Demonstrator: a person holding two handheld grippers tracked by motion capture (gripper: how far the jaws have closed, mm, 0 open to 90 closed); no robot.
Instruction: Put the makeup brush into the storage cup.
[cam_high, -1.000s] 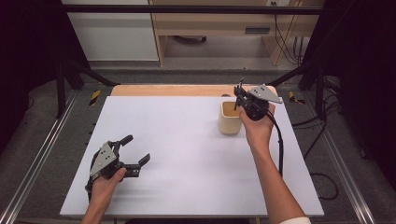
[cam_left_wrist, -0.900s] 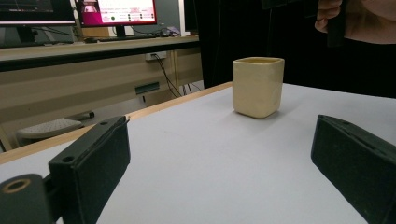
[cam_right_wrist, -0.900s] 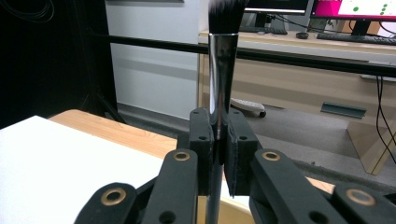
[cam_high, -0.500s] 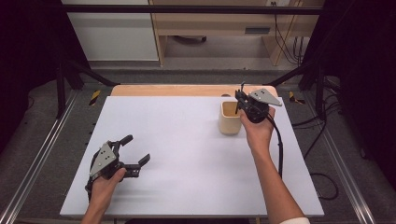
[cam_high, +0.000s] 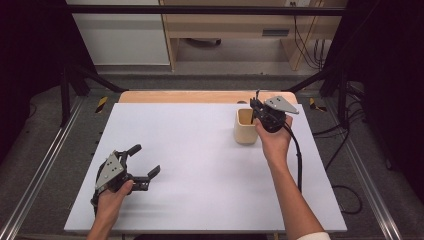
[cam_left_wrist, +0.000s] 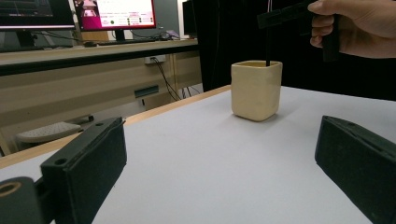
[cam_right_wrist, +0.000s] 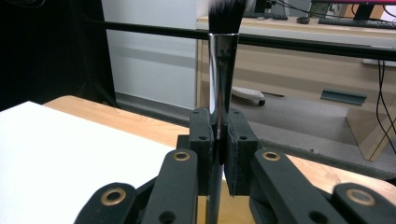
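A wide white rectangular tabletop (cam_high: 200, 165) is spreading across the scene, laid over a light wooden board (cam_high: 175, 96) whose far edge is showing beyond it. On the far right part of the white surface a cream, square-sided ceramic cup (cam_high: 245, 126) is standing upright, also seen from the left gripper view (cam_left_wrist: 256, 89) with its open mouth up. At the near left, the person's left hand (cam_high: 111, 196) is holding the left gripper (cam_high: 145, 161) low over the table, its two black jaws spread wide apart with nothing between them, pointing toward the right and far side. Just right of the cup, the person's right hand (cam_high: 272, 140) is holding the right gripper (cam_high: 256, 111) above the cup's rim, its jaws pressed together on the shiny dark handle of a slim makeup brush (cam_right_wrist: 221, 70). The brush is standing upright, with its dark bristle head (cam_right_wrist: 225, 14) pointing up and its thin lower end (cam_left_wrist: 268, 49) reaching down into the mouth of the cup.
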